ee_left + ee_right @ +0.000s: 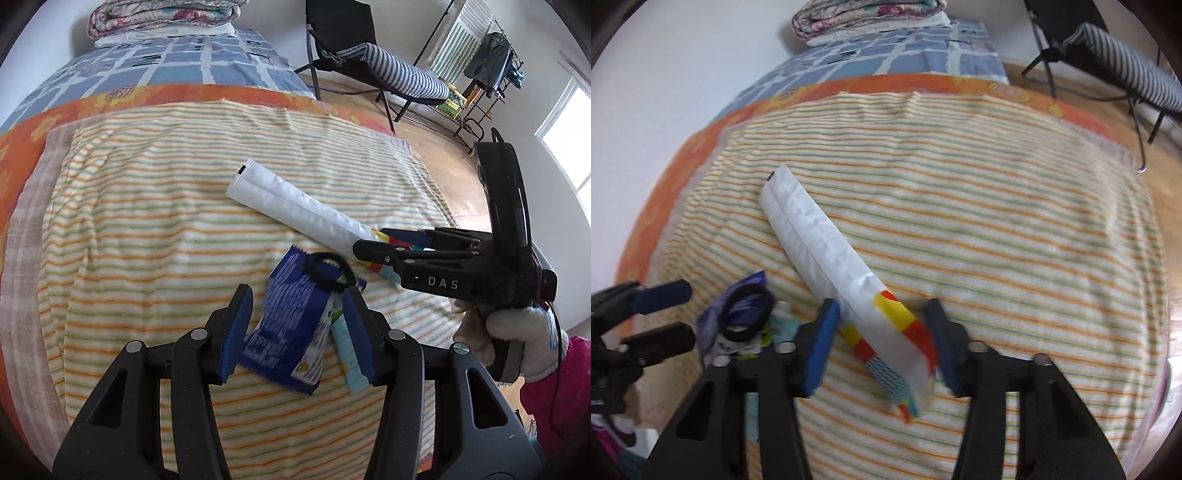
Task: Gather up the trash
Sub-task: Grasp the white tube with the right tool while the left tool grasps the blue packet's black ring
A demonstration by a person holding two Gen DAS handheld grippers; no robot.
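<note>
A long white wrapper (291,203) (812,236) with a red and yellow end lies slantwise on the striped blanket (147,221). My right gripper (882,304) (369,240) is shut on that coloured end, a pad touching each side, and the wrapper still rests on the blanket. To its left lie a blue snack wrapper (284,325) (753,280), a pale teal wrapper (349,365) (783,321) and a black hair tie (309,271) (746,336) on top of them. My left gripper (298,295) (690,312) is open just short of this pile, holding nothing.
The blanket covers a bed with an orange sheet and a blue checked cover; a folded quilt (162,14) lies at its far end. Right of the bed are wood floor (443,158), a folding chair with a striped cushion (388,66) and a clothes rack (491,62). A fluffy white sleeve (517,332) holds the right gripper.
</note>
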